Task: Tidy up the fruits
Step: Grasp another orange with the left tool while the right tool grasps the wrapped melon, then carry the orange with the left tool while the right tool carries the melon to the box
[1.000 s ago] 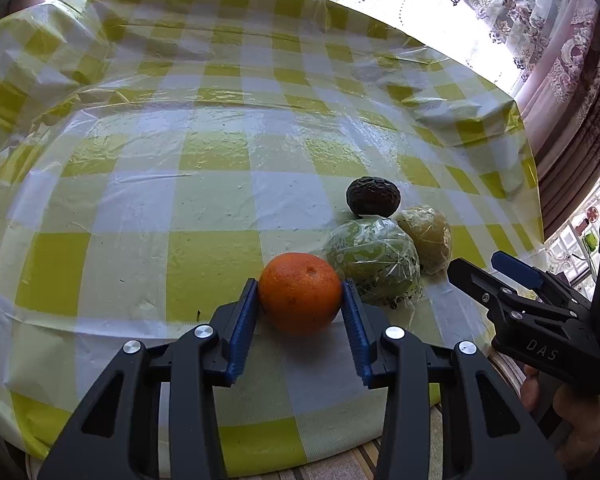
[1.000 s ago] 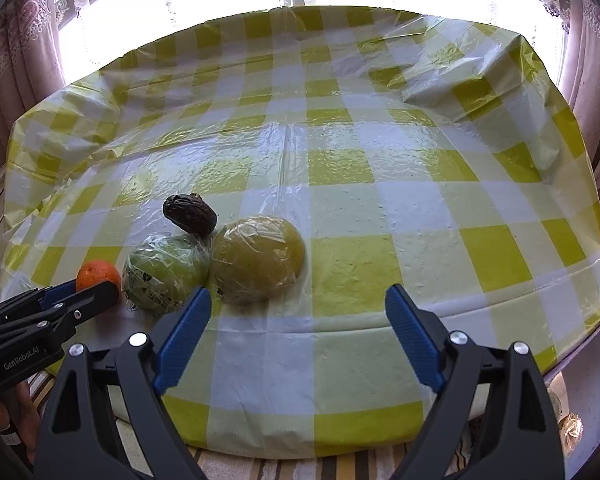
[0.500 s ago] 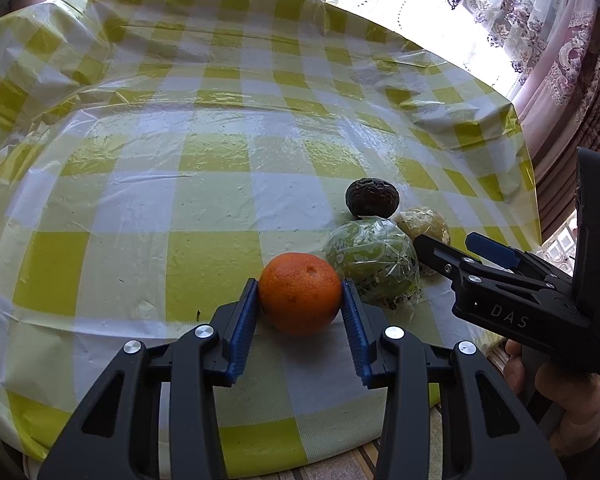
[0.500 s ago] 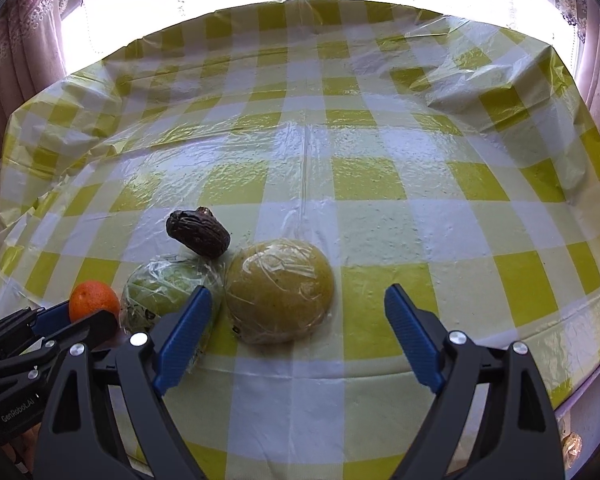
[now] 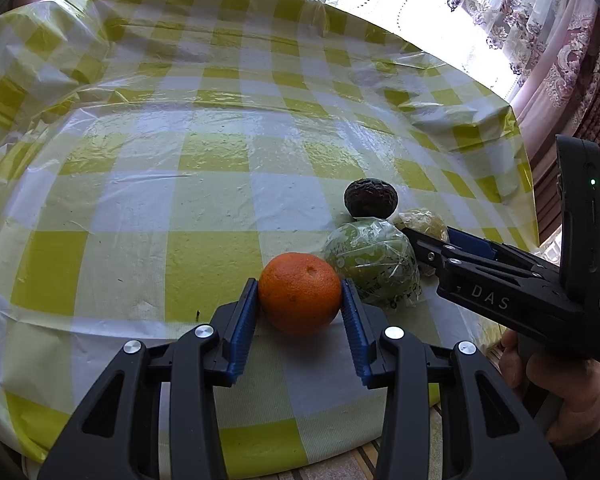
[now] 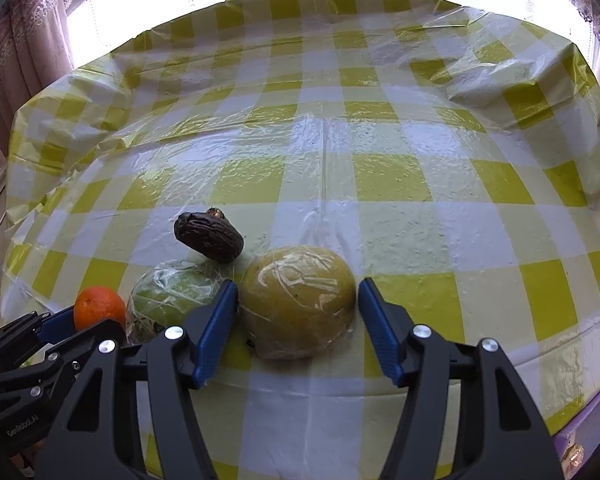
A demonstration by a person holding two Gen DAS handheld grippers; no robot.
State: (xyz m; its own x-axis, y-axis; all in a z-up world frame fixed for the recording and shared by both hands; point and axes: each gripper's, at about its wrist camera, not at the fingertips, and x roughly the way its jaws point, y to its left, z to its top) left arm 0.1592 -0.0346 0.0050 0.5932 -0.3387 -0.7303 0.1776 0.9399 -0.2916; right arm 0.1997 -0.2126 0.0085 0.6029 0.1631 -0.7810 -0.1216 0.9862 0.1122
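Fruits sit clustered at the near edge of the checked surface (image 6: 380, 184): my left gripper (image 5: 300, 300) clamps the orange (image 5: 299, 293), while my right gripper (image 6: 298, 304), jaws just closing, brackets the wrapped yellow fruit (image 6: 298, 300) to lift it next.

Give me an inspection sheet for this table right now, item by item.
Surface: yellow-checked tablecloth under clear plastic, wrinkled.
Job's things: orange, wrapped green fruit, wrapped yellow fruit, dark wrinkled fruit, clustered at the near edge.
Clutter: nothing seen.
Grippers: left gripper shut on the orange; right gripper has just been closing around the yellow fruit, contact unclear.
Cables: nothing seen.
Surroundings: bright window, patterned curtains.
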